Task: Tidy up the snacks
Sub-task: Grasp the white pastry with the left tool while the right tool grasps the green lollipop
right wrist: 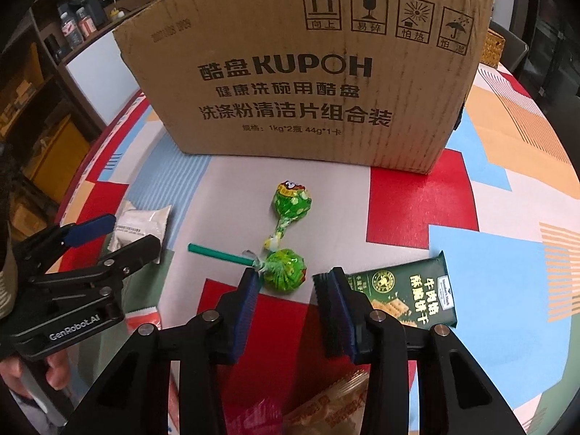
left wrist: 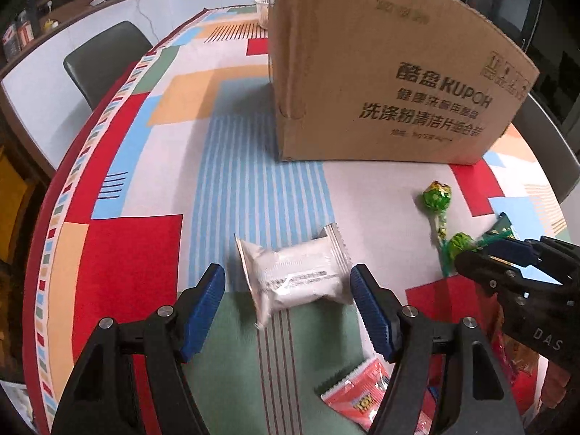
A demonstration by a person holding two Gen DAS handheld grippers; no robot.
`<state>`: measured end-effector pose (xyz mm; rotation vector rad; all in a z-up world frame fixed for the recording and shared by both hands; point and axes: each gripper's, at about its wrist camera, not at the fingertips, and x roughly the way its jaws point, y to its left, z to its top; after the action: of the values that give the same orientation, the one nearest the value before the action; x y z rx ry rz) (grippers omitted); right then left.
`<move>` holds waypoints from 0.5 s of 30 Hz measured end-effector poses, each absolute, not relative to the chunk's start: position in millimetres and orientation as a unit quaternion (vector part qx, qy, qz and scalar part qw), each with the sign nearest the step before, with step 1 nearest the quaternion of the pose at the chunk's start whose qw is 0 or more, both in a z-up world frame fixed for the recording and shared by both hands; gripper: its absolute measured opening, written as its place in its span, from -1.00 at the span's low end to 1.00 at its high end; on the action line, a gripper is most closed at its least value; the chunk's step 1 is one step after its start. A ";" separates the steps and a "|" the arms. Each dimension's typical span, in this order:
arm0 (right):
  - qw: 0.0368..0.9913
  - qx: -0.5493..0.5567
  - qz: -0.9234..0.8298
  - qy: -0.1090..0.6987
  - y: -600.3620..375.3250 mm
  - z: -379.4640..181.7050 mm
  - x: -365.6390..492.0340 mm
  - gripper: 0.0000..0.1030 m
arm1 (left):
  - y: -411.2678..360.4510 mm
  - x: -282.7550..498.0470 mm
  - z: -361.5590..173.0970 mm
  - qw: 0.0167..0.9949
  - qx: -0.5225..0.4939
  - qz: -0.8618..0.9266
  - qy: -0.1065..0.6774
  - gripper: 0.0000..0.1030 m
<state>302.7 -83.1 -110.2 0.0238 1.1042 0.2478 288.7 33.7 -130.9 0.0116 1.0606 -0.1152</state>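
Note:
In the left wrist view my left gripper [left wrist: 288, 284] is open and pointing down at a white snack packet [left wrist: 301, 277] that lies between its blue pads [left wrist: 208, 297]; the pads stand just off it. In the right wrist view my right gripper [right wrist: 288, 281] straddles the head of a green lollipop [right wrist: 284, 270] with a green stick. The left pad is at the wrapper's twisted neck, and a small gap shows at the right pad, so it is open. A second green lollipop [right wrist: 291, 203] lies just beyond. A tall cardboard box [right wrist: 308, 83] stands behind them.
A dark green biscuit packet [right wrist: 402, 290] lies right of my right gripper. A red packet [left wrist: 362, 395] and an orange one [right wrist: 326, 406] lie near the table's front edge. The patterned tablecloth [left wrist: 235, 188] is bare left of the box. A dark chair [left wrist: 105, 58] stands beyond the table's left side.

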 end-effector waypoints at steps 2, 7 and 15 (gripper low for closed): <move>0.845 0.007 0.115 0.523 -81.3 -112.2 304.6 -0.25 | 34.9 292.8 -134.1 0.860 -0.001 -0.059 0.507 0.37; 0.843 0.010 0.118 0.525 -79.7 -118.3 308.1 -0.34 | 33.7 296.9 -137.2 0.859 -0.005 -0.062 0.508 0.19; 0.845 0.010 0.124 0.520 -79.8 -119.4 308.9 -0.46 | 32.1 292.0 -136.5 0.861 -0.010 -0.070 0.504 -0.26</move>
<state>308.9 -79.8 -119.4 0.0217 1.0981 0.2607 292.0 32.1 -136.5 -0.0217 1.0572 -0.1461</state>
